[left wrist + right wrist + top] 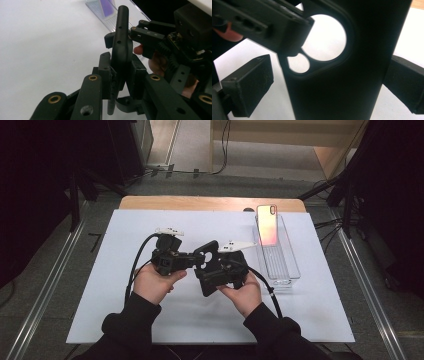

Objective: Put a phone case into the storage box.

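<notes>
A black phone case (209,251) with round camera cut-outs (325,37) hangs above the white mat between both hands. My left gripper (196,260) is shut on the case's edge; in the left gripper view its two pads (104,72) clamp the case (122,42) from both sides. My right gripper (327,85) straddles the case (337,87) with its jaws apart, and a gap shows between its left pad (249,85) and the case. The right gripper's fingers (147,33) sit beside the case's upper part.
A clear plastic bin (286,265) stands at the right of the white mat (125,230), with a phone (267,225) leaning upright inside it. The wooden table edge (200,202) runs along the back. Metal rails flank the table.
</notes>
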### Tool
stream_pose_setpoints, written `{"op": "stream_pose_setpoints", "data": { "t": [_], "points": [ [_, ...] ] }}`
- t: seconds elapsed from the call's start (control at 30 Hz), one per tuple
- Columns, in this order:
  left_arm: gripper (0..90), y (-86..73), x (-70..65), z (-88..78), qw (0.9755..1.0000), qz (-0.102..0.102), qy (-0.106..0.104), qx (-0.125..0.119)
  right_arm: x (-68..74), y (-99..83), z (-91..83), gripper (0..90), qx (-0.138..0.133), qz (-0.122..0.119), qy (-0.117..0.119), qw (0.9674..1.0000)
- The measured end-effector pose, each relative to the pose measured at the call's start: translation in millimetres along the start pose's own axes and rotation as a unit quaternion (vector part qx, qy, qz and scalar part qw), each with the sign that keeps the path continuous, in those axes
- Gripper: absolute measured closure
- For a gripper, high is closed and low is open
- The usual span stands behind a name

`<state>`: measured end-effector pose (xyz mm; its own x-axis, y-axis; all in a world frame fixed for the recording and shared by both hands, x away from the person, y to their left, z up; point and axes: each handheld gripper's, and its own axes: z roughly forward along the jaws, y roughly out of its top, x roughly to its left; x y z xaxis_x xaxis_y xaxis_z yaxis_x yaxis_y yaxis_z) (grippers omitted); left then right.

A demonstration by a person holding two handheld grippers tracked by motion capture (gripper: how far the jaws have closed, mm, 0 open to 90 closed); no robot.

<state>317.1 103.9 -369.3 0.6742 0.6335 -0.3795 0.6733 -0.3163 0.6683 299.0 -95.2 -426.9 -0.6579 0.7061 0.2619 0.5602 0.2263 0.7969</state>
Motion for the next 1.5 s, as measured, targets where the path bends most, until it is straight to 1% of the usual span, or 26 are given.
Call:
{"op": "stream_pose_setpoints", "data": {
  "t": [0.07, 0.17, 0.2, 0.23, 0.3, 0.37, 0.4, 0.47, 0.63, 0.7, 0.73, 0.87, 0.93, 1.0, 1.07, 1.13, 1.17, 1.23, 1.3, 1.33, 1.37, 1.4, 1.43, 1.5],
  "points": [
    [76.4, 0.0, -1.5, -0.1, 1.0, 0.001, -0.002, -0.001, -1.8, 0.2, 0.4, 0.0, -0.001, 0.003, -0.002, 1.0],
    [76.2, -0.6, -4.8, 1.1, 1.0, 0.007, -0.002, -0.002, -2.6, -0.9, -0.2, 10.4, -0.005, -0.002, 0.0, 1.0],
    [76.1, -0.9, -5.5, 1.2, 1.0, 0.009, -0.001, -0.002, -2.2, -1.4, -0.8, 12.1, -0.007, -0.005, 0.004, 1.0],
    [76.0, -0.9, -5.5, 1.0, 1.0, 0.009, -0.001, -0.002, -1.9, -1.3, -1.1, 12.7, -0.006, -0.008, 0.002, 1.0],
    [75.8, -0.8, -4.7, 0.3, 1.0, 0.007, -0.007, -0.003, -2.4, -1.3, -1.6, 13.7, -0.005, -0.009, 0.007, 0.9999],
    [74.3, -0.4, -4.2, -0.6, 0.9998, 0.011, -0.013, -0.005, -1.1, -0.9, -2.7, 14.3, -0.007, -0.013, 0.004, 0.9999],
    [71.5, -0.1, -3.9, -0.9, 0.9997, 0.013, -0.018, -0.006, -0.8, -0.5, -3.2, 14.4, -0.008, -0.014, 0.002, 0.9999],
    [65.2, 1.0, -3.1, -2.5, 0.9997, 0.015, -0.018, -0.005, -2.2, -0.2, -4.0, 14.6, -0.011, -0.014, 0.002, 0.9998],
    [51.6, 3.6, -0.3, -10.9, 0.9996, 0.01, -0.024, -0.012, -6.6, -0.3, -4.8, 14.6, -0.008, -0.013, -0.003, 0.9999],
    [46.7, 3.3, 0.7, -14.7, 0.9993, 0.016, -0.029, -0.015, -9.9, -0.4, -5.3, 14.6, -0.006, -0.011, -0.005, 0.9999],
    [44.1, 2.9, 1.5, -16.7, 0.9993, 0.022, -0.03, -0.012, -11.6, -0.4, -5.6, 14.6, -0.006, -0.01, -0.007, 0.9999],
    [40.0, 1.2, 5.8, -20.9, 0.9989, 0.03, -0.035, -0.008, -19.2, 0.4, -9.1, 14.6, -0.005, -0.005, -0.014, 0.9999],
    [37.7, -0.4, 7.5, -22.6, 0.9984, 0.04, -0.039, -0.007, -22.5, 0.9, -11.3, 14.6, -0.006, -0.004, -0.016, 0.9999],
    [37.4, -3.7, 9.8, -24.4, 0.9978, 0.049, -0.044, -0.012, -25.0, 1.5, -12.8, 14.6, -0.005, -0.005, -0.014, 0.9999],
    [34.7, -7.7, 12.1, -25.4, 0.9972, 0.056, -0.046, -0.019, -26.9, 1.3, -14.6, 14.6, -0.003, -0.003, -0.013, 0.9999],
    [34.7, -13.0, 15.7, -25.4, 0.9968, 0.055, -0.054, -0.02, -28.4, 1.8, -16.6, 14.6, -0.003, -0.007, -0.01, 0.9999],
    [34.7, -16.1, 17.0, -24.9, 0.997, 0.054, -0.052, -0.021, -29.3, 2.3, -17.8, 14.6, -0.003, -0.009, -0.01, 0.9999],
    [34.7, -22.6, 20.7, -23.7, 0.9967, 0.062, -0.05, -0.016, -31.6, 4.0, -20.5, 14.6, -0.005, -0.009, -0.005, 0.9999],
    [34.6, -30.1, 24.4, -20.8, 0.9964, 0.072, -0.042, -0.014, -34.4, 5.7, -23.8, 14.6, -0.004, -0.008, 0.002, 1.0],
    [34.5, -33.8, 26.5, -18.7, 0.9962, 0.076, -0.041, -0.013, -35.7, 6.2, -25.3, 14.6, -0.006, -0.008, 0.005, 0.9999],
    [33.2, -37.0, 29.3, -16.6, 0.9958, 0.08, -0.044, -0.008, -36.5, 6.5, -27.2, 14.6, -0.007, -0.007, 0.008, 0.9999],
    [30.9, -40.2, 31.8, -14.8, 0.9955, 0.081, -0.048, -0.003, -37.5, 7.0, -28.8, 14.6, -0.009, -0.005, 0.008, 0.9999],
    [30.7, -43.5, 33.9, -13.3, 0.9954, 0.083, -0.047, -0.003, -38.4, 7.7, -30.4, 14.6, -0.012, -0.002, 0.009, 0.9999],
    [30.7, -49.7, 38.5, -10.1, 0.9953, 0.087, -0.041, 0.0, -39.6, 9.6, -33.5, 14.6, -0.015, -0.005, 0.013, 0.9998]
  ]
}}
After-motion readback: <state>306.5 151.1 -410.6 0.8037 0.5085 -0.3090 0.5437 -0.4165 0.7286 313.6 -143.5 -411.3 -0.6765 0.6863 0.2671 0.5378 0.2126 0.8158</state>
